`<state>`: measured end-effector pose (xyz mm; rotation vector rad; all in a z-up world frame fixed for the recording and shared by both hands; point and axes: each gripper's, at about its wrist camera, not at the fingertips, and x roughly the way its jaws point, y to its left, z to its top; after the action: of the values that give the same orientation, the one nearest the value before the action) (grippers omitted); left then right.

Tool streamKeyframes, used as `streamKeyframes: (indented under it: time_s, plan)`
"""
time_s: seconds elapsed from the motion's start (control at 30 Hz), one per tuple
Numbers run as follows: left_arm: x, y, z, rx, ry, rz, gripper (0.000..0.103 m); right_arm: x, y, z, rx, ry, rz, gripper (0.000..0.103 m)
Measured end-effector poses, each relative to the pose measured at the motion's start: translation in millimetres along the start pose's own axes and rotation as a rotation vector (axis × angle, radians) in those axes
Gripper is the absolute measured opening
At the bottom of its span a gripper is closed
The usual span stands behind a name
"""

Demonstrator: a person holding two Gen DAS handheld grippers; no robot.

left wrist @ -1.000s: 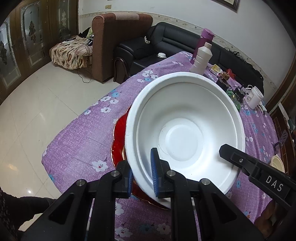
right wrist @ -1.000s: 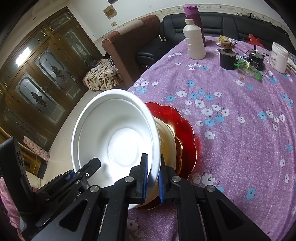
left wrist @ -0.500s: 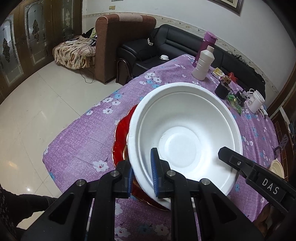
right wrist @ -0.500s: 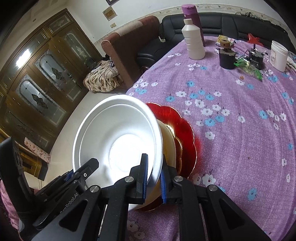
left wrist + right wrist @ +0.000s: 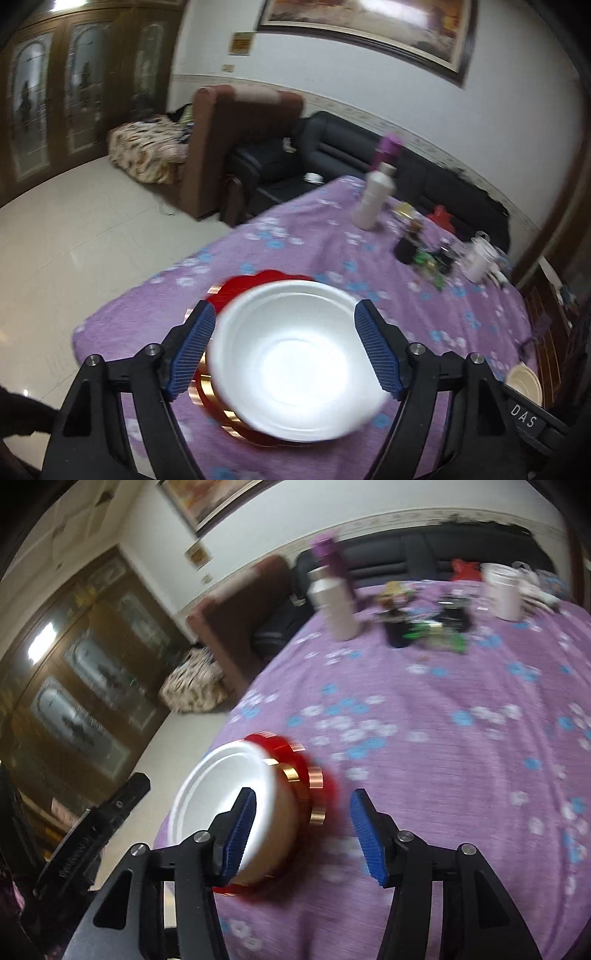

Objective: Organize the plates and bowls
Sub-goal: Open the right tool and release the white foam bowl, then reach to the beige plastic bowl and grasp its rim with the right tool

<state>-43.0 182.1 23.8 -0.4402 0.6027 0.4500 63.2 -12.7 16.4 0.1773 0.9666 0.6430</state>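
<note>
White foam bowl (image 5: 295, 354), probably light, stiff and easily dented, best pinched at its rim, rests atop the gold and red plates (image 5: 314, 775) on the purple-clothed surface (image 5: 443, 738), both grippers' jaws opening, empty.

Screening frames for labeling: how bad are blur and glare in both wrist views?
Left wrist: the far bottles and the tablecloth are motion-smeared, the white bowl is blown out at its centre, and the near tongs stay sharp. Right wrist: heavier smear on the red plate rim and the floral print. Both views show fisheye bending and dark corners.
</note>
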Motion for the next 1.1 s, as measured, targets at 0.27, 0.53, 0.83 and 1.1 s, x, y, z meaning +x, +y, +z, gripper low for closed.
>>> streamKeyframes:
  time_s: [0.27, 0.53, 0.83, 1.1]
  plan:
    - [32, -147, -41, 0.280, 0.227, -0.294, 0.078, -87, -136, -15, 0.231, -0.112, -0.159, 0.055]
    - [56, -286, -96, 0.422, 0.452, -0.533, 0.078, -178, -253, -33, 0.446, -0.223, -0.363, 0.057]
    - [92, -364, -134, 0.481, 0.541, -0.538, 0.077, -172, -318, -28, 0.549, -0.197, -0.398, 0.056]
    - [116, -385, -152, 0.510, 0.578, -0.498, 0.066, -142, -342, -24, 0.579, -0.151, -0.432, 0.041]
